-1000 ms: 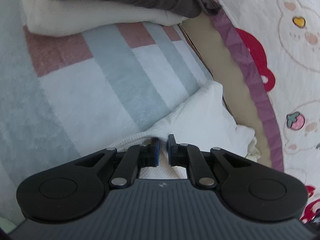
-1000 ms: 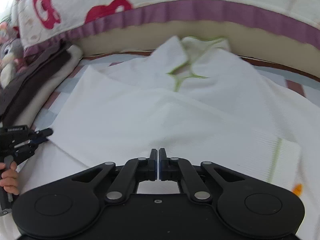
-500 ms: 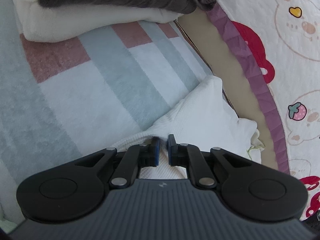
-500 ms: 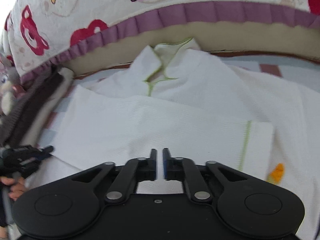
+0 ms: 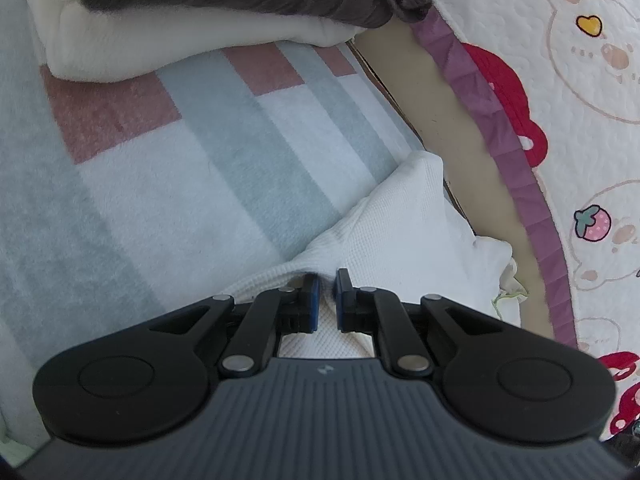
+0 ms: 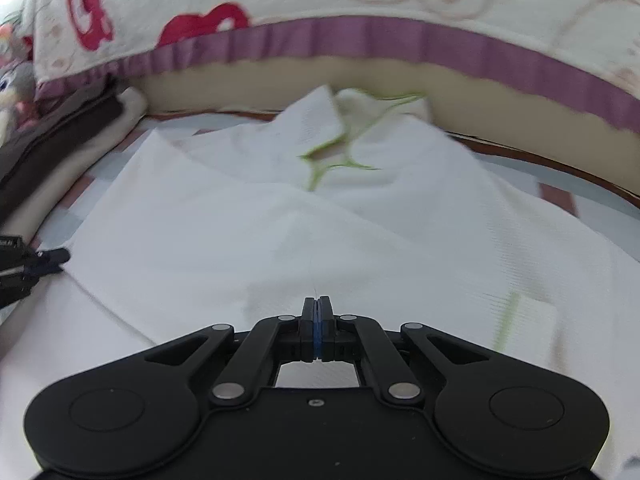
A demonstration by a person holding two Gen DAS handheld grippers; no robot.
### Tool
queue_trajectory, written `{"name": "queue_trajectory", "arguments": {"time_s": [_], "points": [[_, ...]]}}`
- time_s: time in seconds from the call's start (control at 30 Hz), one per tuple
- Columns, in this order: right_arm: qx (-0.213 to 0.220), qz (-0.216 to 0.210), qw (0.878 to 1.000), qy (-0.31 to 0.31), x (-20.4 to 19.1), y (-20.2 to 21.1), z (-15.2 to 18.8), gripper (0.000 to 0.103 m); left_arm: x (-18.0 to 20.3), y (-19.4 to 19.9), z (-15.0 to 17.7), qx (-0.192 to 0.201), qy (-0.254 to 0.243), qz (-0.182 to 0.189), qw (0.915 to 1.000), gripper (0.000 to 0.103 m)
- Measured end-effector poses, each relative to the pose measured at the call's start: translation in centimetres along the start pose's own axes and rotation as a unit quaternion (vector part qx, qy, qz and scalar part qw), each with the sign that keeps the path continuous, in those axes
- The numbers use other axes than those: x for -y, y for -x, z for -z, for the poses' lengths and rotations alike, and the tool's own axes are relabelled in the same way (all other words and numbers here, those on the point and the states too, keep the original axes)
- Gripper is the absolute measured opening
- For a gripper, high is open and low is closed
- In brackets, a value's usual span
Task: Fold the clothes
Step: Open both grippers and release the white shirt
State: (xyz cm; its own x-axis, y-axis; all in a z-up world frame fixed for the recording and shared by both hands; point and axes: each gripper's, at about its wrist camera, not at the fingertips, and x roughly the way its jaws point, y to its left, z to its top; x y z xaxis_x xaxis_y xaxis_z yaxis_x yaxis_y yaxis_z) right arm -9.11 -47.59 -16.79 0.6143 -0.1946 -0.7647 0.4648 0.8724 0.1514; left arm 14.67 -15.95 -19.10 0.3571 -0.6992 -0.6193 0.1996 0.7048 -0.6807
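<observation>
A white shirt [image 6: 248,240] with green trim at the collar [image 6: 352,148] lies spread on the bed, collar toward the quilt. My right gripper [image 6: 317,307] is over its near part with the pads pressed together, and a thin crease of fabric runs up into the tips. In the left wrist view my left gripper [image 5: 326,296] is shut on a bunched edge of the white shirt [image 5: 400,232]. The left gripper [image 6: 48,258] also shows at the left edge of the right wrist view, at the shirt's side.
A striped pink, grey and white blanket [image 5: 180,168] covers the bed. A folded cream and dark brown pile [image 5: 200,12] lies at the far end. A cartoon quilt with a purple frill [image 6: 360,44] hangs over the beige bed edge [image 5: 460,140] behind the shirt.
The right gripper's jaws stood slightly apart half a second ago and are pressed together again now, and its view has swung back. The left gripper has stayed shut on the shirt edge.
</observation>
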Motion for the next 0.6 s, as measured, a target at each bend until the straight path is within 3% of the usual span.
{"name": "queue_trajectory", "arguments": {"time_s": [0.3,0.43,0.5,0.6], "points": [[0.008,0.053,0.997,-0.054,5.0,5.5,2.3,0.001,0.5,0.4,0.0,-0.011,-0.020,-0.013,0.9997,0.008],[0.004,0.084,0.994,-0.065,7.4,10.3,5.0,0.001,1.5,1.4,0.2,-0.030,-0.048,-0.054,0.9970,0.010],[0.008,0.102,0.991,-0.084,9.2,13.4,7.0,0.001,2.7,2.2,0.7,-0.033,-0.078,-0.073,0.9938,0.025],[0.005,0.135,0.985,-0.108,12.2,19.1,11.2,0.001,4.9,3.4,1.9,-0.033,-0.129,-0.089,0.9871,0.033]]}}
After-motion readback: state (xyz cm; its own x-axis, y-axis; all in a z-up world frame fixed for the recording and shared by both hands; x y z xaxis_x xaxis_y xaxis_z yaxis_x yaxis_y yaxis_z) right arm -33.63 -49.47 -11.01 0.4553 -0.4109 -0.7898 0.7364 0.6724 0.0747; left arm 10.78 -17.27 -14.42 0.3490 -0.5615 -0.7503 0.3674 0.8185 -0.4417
